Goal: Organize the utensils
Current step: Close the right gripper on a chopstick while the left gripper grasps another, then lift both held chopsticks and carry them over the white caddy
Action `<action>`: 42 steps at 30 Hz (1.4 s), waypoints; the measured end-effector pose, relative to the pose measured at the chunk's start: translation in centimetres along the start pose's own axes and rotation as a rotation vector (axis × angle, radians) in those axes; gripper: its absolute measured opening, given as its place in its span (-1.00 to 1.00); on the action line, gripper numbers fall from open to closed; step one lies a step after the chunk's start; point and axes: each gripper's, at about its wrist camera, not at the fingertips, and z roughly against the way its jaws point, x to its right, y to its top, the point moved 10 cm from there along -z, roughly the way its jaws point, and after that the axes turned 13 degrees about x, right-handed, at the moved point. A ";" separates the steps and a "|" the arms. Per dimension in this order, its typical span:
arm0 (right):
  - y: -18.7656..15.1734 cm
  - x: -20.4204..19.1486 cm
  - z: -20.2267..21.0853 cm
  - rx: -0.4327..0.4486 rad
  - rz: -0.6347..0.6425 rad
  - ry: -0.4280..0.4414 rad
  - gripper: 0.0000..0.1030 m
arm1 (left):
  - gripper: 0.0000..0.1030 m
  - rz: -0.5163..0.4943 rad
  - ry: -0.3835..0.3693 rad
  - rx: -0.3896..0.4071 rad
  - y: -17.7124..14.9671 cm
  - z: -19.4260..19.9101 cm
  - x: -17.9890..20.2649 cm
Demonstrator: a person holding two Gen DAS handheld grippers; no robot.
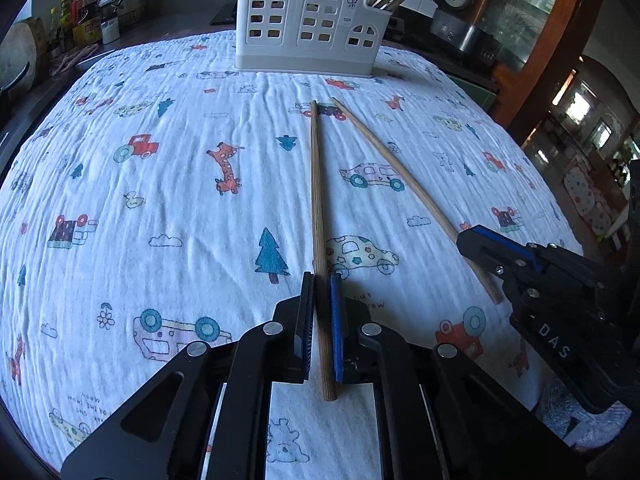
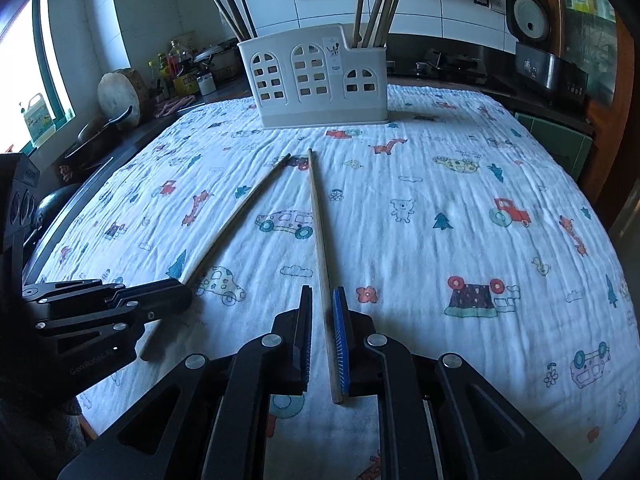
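While both chopsticks lie on printed cloth, each sits lengthwise between one gripper's jaws, far tips toward utensil holder ahead

Left gripper – clenched on darker chopstick near butt end

Right gripper – nearly closed around paler chopstick; gap shows on one side, so grip not firm

Judgement: next comes lift, tips leading into holder
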 end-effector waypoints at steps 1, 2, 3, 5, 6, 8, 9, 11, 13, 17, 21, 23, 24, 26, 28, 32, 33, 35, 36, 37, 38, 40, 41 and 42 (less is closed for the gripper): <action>-0.1 0.0 -0.1 -0.002 0.002 -0.002 -0.75 | -0.84 0.001 0.000 -0.002 0.0 0.0 0.0; -0.2 0.1 -0.3 -0.007 0.004 -0.007 -0.75 | -0.84 -0.003 0.001 -0.002 0.0 0.0 0.1; -0.3 0.2 -0.4 -0.010 0.003 -0.008 -0.75 | -0.84 -0.008 0.003 -0.003 0.0 0.0 0.1; -0.5 0.4 -0.6 -0.019 0.004 -0.009 -0.74 | -0.83 -0.018 0.006 -0.005 -0.1 0.0 0.2; -0.6 0.4 -0.8 -0.024 0.006 -0.007 -0.74 | -0.83 -0.025 0.007 -0.006 -0.1 0.0 0.2; -0.6 0.2 -0.8 -0.025 0.017 -0.005 -0.71 | -0.83 -0.037 0.008 -0.007 -0.1 0.0 0.3; -0.6 0.1 -0.8 -0.027 0.022 -0.005 -0.71 | -0.83 -0.042 0.008 -0.007 -0.2 0.0 0.3; -0.6 0.0 -0.9 -0.030 0.037 -0.012 -0.70 | -0.83 -0.053 0.008 -0.004 -0.2 0.0 0.3; -0.8 -0.2 -0.8 -0.032 0.057 -0.023 -0.76 | -0.84 -0.063 0.006 -0.002 -0.1 0.0 0.3; -0.8 0.0 -0.7 -0.031 0.047 -0.030 -0.86 | -0.86 -0.073 0.009 -0.008 0.0 0.0 0.4; 0.2 0.0 0.4 -0.001 0.050 -0.030 -0.87 | -0.87 -0.070 -0.002 0.004 0.7 0.8 0.1; 1.3 -0.1 1.3 0.030 0.056 -0.028 -0.87 | -0.88 -0.067 -0.007 0.023 1.5 1.6 -0.1; 1.8 -0.2 1.7 0.045 0.059 -0.027 -0.87 | -0.88 -0.063 -0.011 0.037 2.0 2.1 -0.2; 3.4 -0.4 2.7 0.087 0.068 -0.021 -0.87 | -0.88 -0.060 -0.019 0.070 3.2 3.1 -0.4; 5.0 -0.7 3.5 0.125 0.080 -0.017 -0.87 | -0.88 -0.066 -0.029 0.112 4.7 4.3 -0.2; 8.1 -1.2 4.3 0.190 0.102 -0.008 -0.87 | -0.88 -0.067 -0.061 0.187 7.8 5.9 0.1; 8.7 -1.2 4.3 0.199 0.103 -0.004 -0.87 | -0.88 -0.067 -0.066 0.204 8.6 6.2 0.1; 9.9 -1.3 4.1 0.215 0.101 0.005 -0.87 | -0.88 -0.068 -0.075 0.233 10.1 6.5 0.0; 10.4 -1.4 4.0 0.221 0.100 0.009 -0.87 | -0.88 -0.068 -0.078 0.244 10.7 6.6 0.0; 10.9 -1.4 3.8 0.227 0.101 0.012 -0.87 | -0.89 -0.069 -0.081 0.255 11.4 6.6 0.0; 11.4 -1.5 3.6 0.234 0.104 0.015 -0.87 | -0.89 -0.070 -0.085 0.267 12.1 6.7 0.0; 12.3 -1.7 3.2 0.244 0.109 0.019 -0.87 | -0.89 -0.076 -0.091 0.281 13.2 6.6 0.0; 12.8 -1.7 2.9 0.244 0.107 0.024 -0.87 | -0.89 -0.080 -0.094 0.285 13.6 6.6 0.0; 13.1 -1.8 2.6 0.243 0.107 0.028 -0.87 | -0.89 -0.080 -0.097 0.286 13.9 6.5 -0.1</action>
